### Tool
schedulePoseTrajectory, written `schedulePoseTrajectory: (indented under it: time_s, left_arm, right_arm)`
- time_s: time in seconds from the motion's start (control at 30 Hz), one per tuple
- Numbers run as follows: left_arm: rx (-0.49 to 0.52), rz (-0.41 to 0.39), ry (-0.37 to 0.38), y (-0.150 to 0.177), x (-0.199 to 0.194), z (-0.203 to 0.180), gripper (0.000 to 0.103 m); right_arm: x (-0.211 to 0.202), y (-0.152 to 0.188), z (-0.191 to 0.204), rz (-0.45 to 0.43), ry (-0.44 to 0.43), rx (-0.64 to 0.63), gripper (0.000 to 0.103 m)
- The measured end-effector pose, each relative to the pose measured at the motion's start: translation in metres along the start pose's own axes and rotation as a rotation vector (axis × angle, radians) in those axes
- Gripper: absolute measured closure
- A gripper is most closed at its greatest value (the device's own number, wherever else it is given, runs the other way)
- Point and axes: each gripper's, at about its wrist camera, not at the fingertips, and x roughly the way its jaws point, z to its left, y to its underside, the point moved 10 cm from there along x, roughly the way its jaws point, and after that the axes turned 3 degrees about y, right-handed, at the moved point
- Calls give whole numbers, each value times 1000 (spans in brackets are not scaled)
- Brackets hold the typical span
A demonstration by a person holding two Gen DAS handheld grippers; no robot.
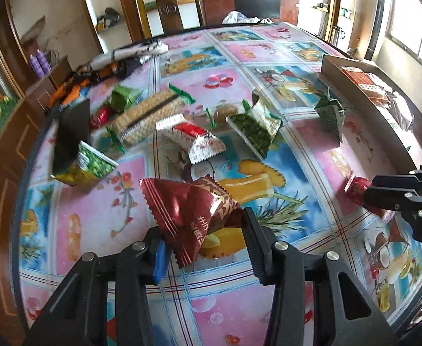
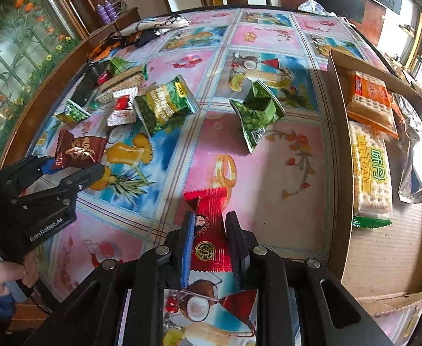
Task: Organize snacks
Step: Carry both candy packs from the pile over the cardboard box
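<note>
My left gripper (image 1: 202, 232) is shut on a dark red snack packet (image 1: 190, 213) and holds it above the table; it also shows in the right wrist view (image 2: 79, 150). My right gripper (image 2: 209, 230) is shut on a bright red candy packet (image 2: 209, 230) over the tablecloth; in the left wrist view this packet (image 1: 356, 189) is at the right. Loose snacks lie on the table: green pea packets (image 2: 164, 105) (image 2: 257, 109) (image 1: 88, 167), a red-and-white packet (image 1: 195, 137) and a long cracker pack (image 1: 150, 115).
A cardboard box (image 2: 336, 155) stands at the right with cracker packs (image 2: 369, 170) (image 2: 369, 101) and a silver wrapper (image 2: 415, 161) inside. Cloth and dark items (image 1: 130, 54) lie at the table's far left. A wooden chair (image 1: 164, 3) stands behind the table.
</note>
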Motion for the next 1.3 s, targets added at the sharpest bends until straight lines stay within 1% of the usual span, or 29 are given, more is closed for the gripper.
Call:
schedulePoseTrajectory:
  time_s: [0.1,0.27,0.43,0.53,0.6,0.63,0.77,0.87,0.93,0.97,1.07,1.3]
  left_arm:
    - [20,-26,-31,-5,-9,-2,59]
    - [50,-54,-59,-13,-20,-8,59]
    - [66,-58,-78,-14,-23,-9,59]
    - [72,-62,-96,-14,-26,-7,59]
    - [77,-65,-110,-14,-28,-5,59]
    - [78,-67,-116,-14,-29,-4,59]
    - [85,-78,-146,-16,-36,0,59]
    - [92,-87,-167,-17,-40,2,59]
    - [92,-91,-177,-18,-42,4,59]
    - [92,-92,-182,-18,-42,5,59]
    - [90,-95,-193,-18,-44,8,59]
    - [86,-96,-205,-19,-45,10,59]
  right_arm:
    - [-7,-2,3,-16,-14,-6,81]
    - [-16,-5,6,-36,-21,-22,82]
    - [-11,-1,2,-9,-31,-12,82]
    - [-2,4,3,31,-34,-15,81]
    - [4,7,5,57,-36,-19,74]
    - [8,8,7,70,-36,-24,72]
    - [15,8,10,81,-16,-49,72]
    - [17,5,11,73,-4,-67,72]
    - [17,5,12,70,4,-76,74]
    - [18,5,13,69,4,-83,81]
    - [18,4,16,69,-2,-93,83]
    - [10,2,22,42,-35,-106,83]
